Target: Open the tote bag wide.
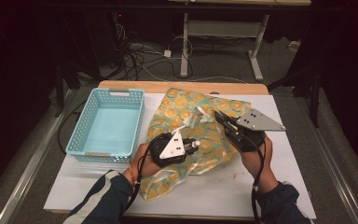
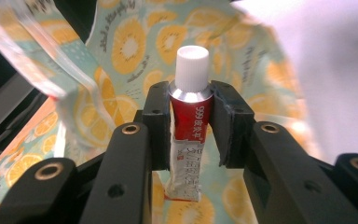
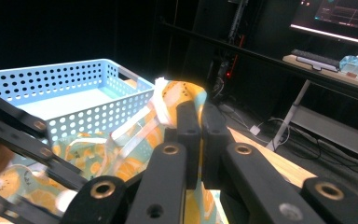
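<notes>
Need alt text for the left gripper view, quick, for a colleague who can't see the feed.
The left claw is clamped on a small red tube with a white cap, cap pointing away from the camera. Behind it lies a lemon-print bag with a clear handle.

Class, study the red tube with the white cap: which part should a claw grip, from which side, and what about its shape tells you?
Grip the red tube on its firm round shoulder just below the white cap, coming from the crimped tail end with jaws either side, as the left claw does. Probably the flattened, creased tail would buckle, while the shoulder holds its form.
</notes>
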The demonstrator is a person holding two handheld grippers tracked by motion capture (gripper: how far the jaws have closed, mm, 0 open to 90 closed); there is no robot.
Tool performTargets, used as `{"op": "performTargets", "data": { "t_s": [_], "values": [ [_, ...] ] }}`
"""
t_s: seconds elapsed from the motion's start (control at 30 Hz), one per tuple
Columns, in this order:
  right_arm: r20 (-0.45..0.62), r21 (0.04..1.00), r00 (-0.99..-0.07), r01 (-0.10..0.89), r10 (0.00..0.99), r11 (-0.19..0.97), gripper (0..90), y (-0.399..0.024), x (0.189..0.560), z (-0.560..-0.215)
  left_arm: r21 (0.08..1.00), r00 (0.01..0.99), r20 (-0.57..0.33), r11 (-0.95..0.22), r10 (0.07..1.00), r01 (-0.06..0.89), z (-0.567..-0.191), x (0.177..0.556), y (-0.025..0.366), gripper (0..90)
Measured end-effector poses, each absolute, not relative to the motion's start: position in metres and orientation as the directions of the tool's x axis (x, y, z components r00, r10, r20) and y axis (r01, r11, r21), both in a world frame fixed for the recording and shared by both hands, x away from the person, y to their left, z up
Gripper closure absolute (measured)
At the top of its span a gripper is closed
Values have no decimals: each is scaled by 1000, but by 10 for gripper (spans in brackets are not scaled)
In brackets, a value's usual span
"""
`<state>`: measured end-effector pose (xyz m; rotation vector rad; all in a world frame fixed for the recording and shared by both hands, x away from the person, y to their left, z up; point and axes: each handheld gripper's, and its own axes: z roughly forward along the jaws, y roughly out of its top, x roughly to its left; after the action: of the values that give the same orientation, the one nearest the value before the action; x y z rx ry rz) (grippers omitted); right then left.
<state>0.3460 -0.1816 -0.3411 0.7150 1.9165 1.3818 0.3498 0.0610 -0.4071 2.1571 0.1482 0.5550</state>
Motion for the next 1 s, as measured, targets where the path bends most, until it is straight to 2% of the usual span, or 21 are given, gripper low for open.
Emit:
{"op": "performTargets", "data": {
  "t_s": [0.07,0.27,0.5,0.57,0.8,1.0],
  "values": [
    [-193,956,-634,51,749,290,895,-180,346,-341,775,885,353,-625,303,-95,-412,356,55,682],
    [-192,958,-637,43,747,284,895,-175,346,-339,768,887,327,-639,325,-49,-427,378,38,681],
    [-169,970,-630,28,758,240,895,-178,346,-331,786,850,320,-618,418,8,-433,387,25,675],
    [-168,971,-630,27,758,238,895,-179,345,-330,791,838,322,-611,440,17,-432,387,25,634],
    [-171,969,-629,29,758,243,894,-178,345,-330,804,842,323,-594,432,-3,-424,378,30,397],
    [-176,968,-628,30,759,249,894,-178,346,-331,813,840,353,-579,413,-57,-411,360,45,376]
  ]
}}
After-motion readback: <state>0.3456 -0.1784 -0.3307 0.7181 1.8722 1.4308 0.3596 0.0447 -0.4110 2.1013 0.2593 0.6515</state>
